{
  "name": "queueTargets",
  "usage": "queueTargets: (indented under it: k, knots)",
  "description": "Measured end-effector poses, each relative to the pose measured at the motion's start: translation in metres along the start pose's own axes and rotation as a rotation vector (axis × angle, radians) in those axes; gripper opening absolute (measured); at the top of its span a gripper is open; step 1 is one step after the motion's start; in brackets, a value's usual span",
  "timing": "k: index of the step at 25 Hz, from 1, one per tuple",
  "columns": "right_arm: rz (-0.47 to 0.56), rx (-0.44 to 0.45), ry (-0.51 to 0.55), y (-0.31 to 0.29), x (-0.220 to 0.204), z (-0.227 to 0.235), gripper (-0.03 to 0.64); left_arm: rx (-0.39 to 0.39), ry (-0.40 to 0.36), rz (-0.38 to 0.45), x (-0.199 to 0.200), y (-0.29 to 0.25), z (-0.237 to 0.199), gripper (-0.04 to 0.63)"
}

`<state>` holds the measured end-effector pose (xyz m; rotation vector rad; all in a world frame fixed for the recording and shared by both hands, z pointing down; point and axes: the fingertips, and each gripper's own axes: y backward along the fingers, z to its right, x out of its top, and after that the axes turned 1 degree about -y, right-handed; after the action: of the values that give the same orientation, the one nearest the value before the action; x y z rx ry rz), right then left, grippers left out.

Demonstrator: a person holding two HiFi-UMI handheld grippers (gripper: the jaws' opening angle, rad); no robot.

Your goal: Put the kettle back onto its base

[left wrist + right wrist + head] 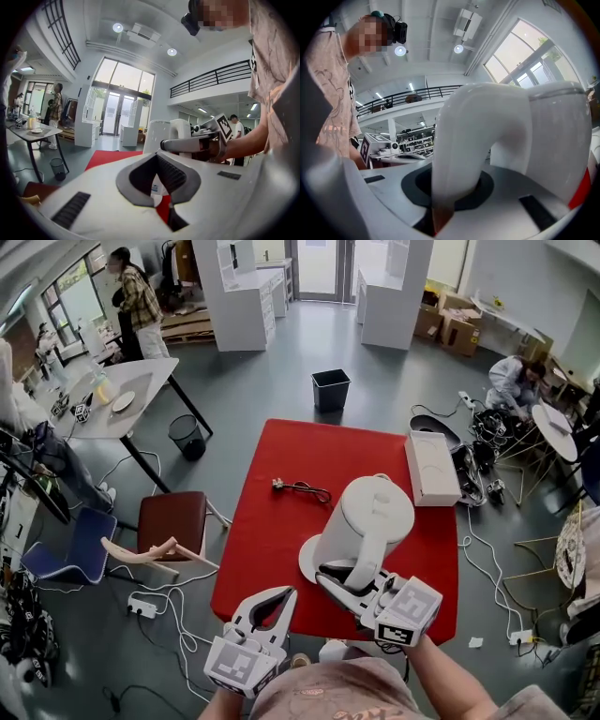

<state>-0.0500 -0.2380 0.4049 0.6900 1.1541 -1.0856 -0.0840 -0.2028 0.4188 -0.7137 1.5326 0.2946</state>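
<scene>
We see the right claw, a white two-jaw tool, clamped on the curved handle of a white plastic electric kettle, which rises just ahead of its tips above a red-topped table. The round white kettle base lies under the kettle, with a crescent of it showing just left of the claw's tips. We cannot tell whether the kettle touches it. The left claw sits near, to the left of the right claw, jaws together on nothing. We judge this to be the placing step: next, centre the kettle over the base, lower it level until seated, then release the handle.
</scene>
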Motion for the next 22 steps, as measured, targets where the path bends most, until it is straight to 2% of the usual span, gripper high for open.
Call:
queueTargets:
  k: [6, 10, 15, 22]
  knots:
    - [-0.017, 0.022, 0.009, -0.015, -0.009, 0.011, 0.06, 0.02, 0.012, -0.006, 0.002, -0.007, -0.009, -0.008]
    - [-0.027, 0.031, 0.014, -0.022, -0.019, 0.017, 0.06, 0.05, -0.015, 0.003, 0.004, -0.009, -0.016, -0.008]
    - [-0.036, 0.042, 0.006, -0.033, -0.03, 0.022, 0.06, 0.047, 0.002, -0.014, 0.002, -0.011, -0.016, -0.008]
    - [-0.079, 0.066, 0.027, -0.044, -0.05, 0.019, 0.059, 0.09, -0.018, -0.003, 0.002, -0.008, -0.025, -0.008]
